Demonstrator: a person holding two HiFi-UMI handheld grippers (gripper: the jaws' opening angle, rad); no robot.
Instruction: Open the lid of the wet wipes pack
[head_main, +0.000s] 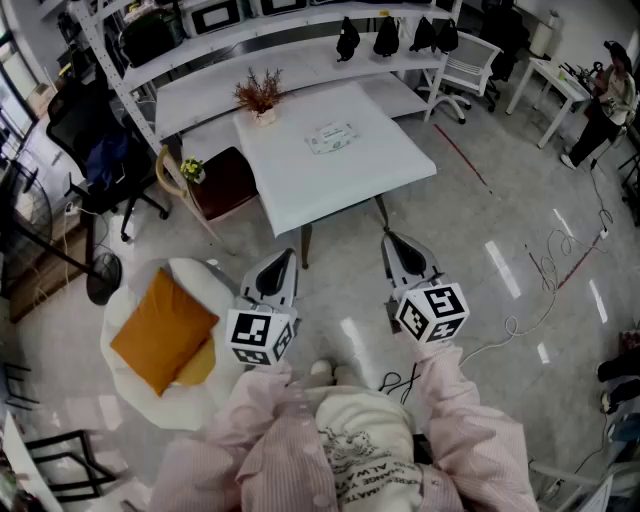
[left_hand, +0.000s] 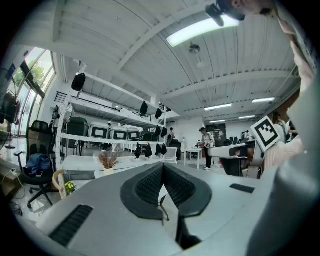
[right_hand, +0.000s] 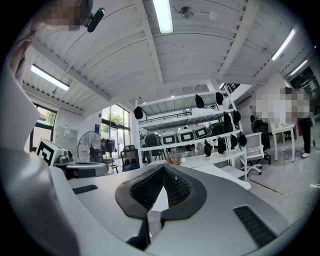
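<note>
Wet wipes pack (head_main: 332, 137) lies flat on the white table (head_main: 300, 195), toward the far right of the top. It is too small in the head view for me to tell whether it is open or closed. A small potted dried plant (head_main: 260, 96) stands near the table's far left corner, apart from the pack.

Beside the table's left edge stands a stool with a dark brown seat (head_main: 226, 181). Behind the table runs a white shelf unit (head_main: 250, 45), with black bags (head_main: 387, 38) hanging along its front. A white office chair (head_main: 470, 62) stands at the right end of the shelves.

Both grippers are on the near side of the table, over the floor and well apart from the pack. I read both as pointing level toward the table.

- Left gripper (head_main: 281, 258): the left gripper view shows its fingers (left_hand: 150, 185) closed tip to tip, with nothing between them.
- Right gripper (head_main: 392, 243): the right gripper view shows its fingers (right_hand: 177, 186) fully closed as well, and empty.

Pink sleeves (head_main: 250, 430) carry both grippers. A round white chair with an orange cushion (head_main: 162, 330) sits on the floor to the left. Cables (head_main: 560, 262) trail across the floor at right.
</note>
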